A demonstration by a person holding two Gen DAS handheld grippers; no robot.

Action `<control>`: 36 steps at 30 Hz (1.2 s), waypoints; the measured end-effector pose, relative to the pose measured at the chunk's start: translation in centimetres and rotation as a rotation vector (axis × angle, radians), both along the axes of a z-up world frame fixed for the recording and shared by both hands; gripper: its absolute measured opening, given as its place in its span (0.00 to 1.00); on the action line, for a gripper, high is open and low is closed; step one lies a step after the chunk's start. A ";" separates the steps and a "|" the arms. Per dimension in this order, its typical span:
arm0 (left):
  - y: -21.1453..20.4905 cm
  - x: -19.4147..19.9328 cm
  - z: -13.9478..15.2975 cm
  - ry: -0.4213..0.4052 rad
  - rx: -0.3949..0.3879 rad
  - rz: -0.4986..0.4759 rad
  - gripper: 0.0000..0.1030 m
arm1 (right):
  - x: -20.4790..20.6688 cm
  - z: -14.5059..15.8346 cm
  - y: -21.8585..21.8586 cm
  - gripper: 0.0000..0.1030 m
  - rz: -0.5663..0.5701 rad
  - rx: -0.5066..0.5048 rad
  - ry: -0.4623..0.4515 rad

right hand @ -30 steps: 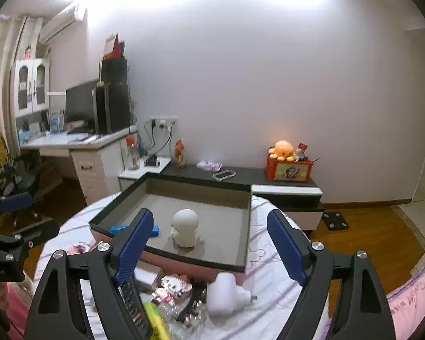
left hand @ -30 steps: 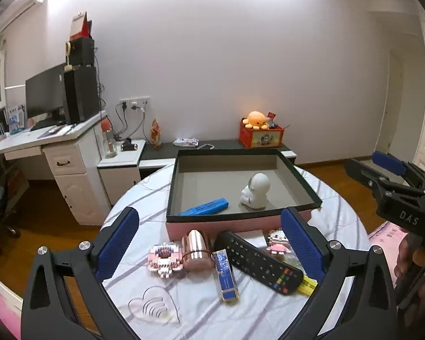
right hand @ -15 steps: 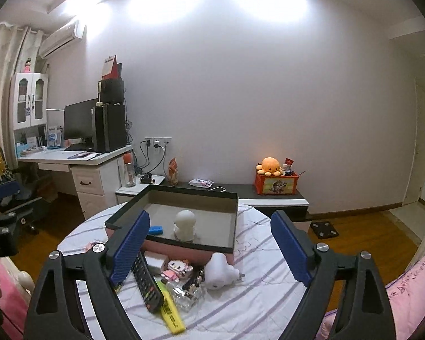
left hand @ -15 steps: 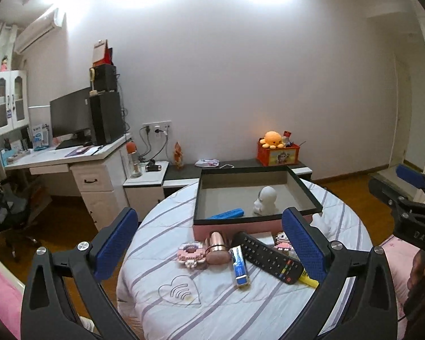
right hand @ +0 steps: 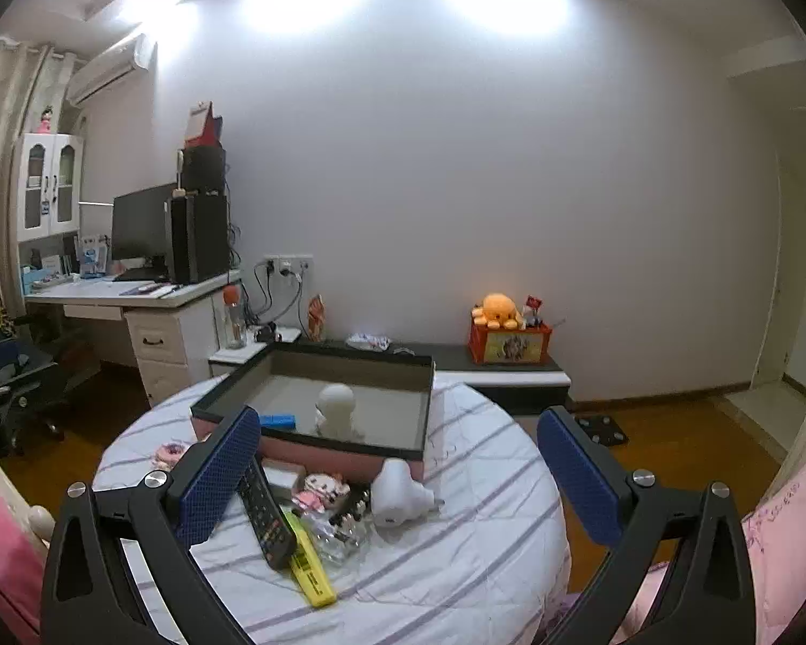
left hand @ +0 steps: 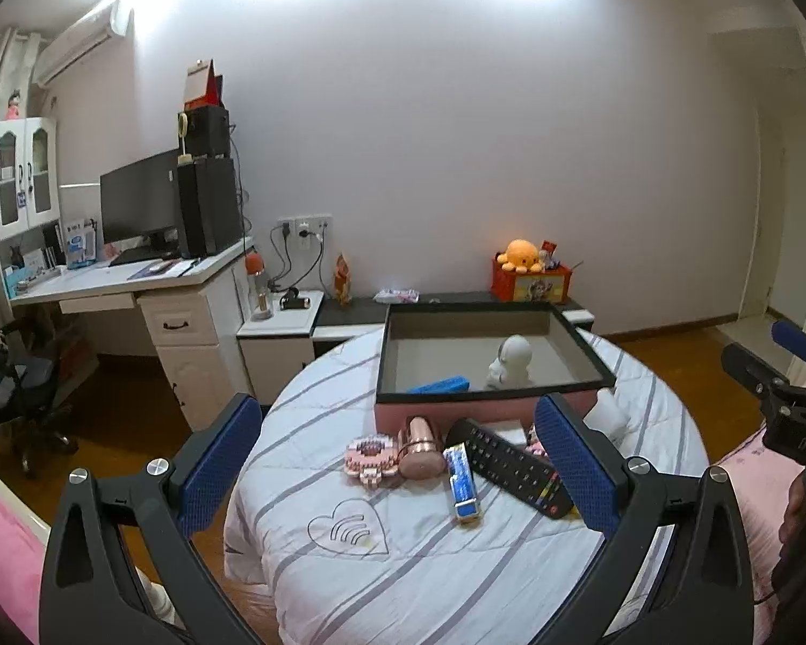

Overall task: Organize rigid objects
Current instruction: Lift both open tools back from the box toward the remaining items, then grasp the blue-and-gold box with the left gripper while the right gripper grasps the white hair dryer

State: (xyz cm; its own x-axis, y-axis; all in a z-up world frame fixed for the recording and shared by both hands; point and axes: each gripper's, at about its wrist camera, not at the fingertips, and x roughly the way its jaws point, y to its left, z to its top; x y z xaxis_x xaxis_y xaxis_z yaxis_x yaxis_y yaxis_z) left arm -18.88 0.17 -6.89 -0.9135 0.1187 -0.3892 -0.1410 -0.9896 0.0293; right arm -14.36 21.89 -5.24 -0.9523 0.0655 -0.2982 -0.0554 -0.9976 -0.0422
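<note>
Fingers of left gripper (left hand: 397, 470): spread wide, holding nothing, raised well back from the worktop (left hand: 403, 553). Fingers of right gripper (right hand: 397, 475): likewise wide apart and empty, also held off the round, striped-cloth surface; both apparently standing off to survey before a pick.

Loose items, left to right along the near wall of the box:
- pink block-built toy (left hand: 369, 454), flat on the cloth.
- rose-gold cylinder (left hand: 419, 446), on its side, touching the toy.
- blue-labelled slim pack (left hand: 461, 481), lying lengthwise, just beside the cylinder.
- black remote control (left hand: 510, 466), angled, one end near the box wall.
- yellow highlighter (right hand: 310, 564), tucked against the remote's near end.
- small cat-face figure (right hand: 325, 486) and clear plastic pieces, clustered between remote and plug; details too small to tell.
- white plug adapter (right hand: 397, 494), resting against the box corner.

Receptacle: shallow box (left hand: 585, 360), black rim, pink outer wall, at the far half of the worktop. Contents: blue bar (left hand: 439, 385) at left, white round-headed figure (left hand: 510, 361) upright at right; much of floor bare, leaving room for the row outside.

Status, judged: sorting partly done; seven or so pieces not yet boxed.
</note>
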 end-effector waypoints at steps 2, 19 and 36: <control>0.1 -0.4 -0.6 -0.022 -0.002 -0.002 1.00 | -0.4 -0.6 0.3 1.00 -0.005 -0.008 -0.017; 4.0 -6.6 -9.7 -0.272 -0.103 -0.040 1.00 | -5.2 -7.3 3.0 1.00 -0.051 -0.038 -0.215; 5.9 -11.4 -15.2 -0.451 -0.044 -0.078 0.44 | -9.4 -11.4 5.2 1.00 -0.049 -0.086 -0.337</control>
State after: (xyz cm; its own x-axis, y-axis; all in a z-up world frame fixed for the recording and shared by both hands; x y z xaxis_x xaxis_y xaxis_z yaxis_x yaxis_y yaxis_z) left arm -30.29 6.10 -22.06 -0.6408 0.1544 -0.7520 -0.2231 -0.9747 -0.0100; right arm -23.73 27.14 -16.67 -0.7955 0.0693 -0.6020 -0.1003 -0.9948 0.0181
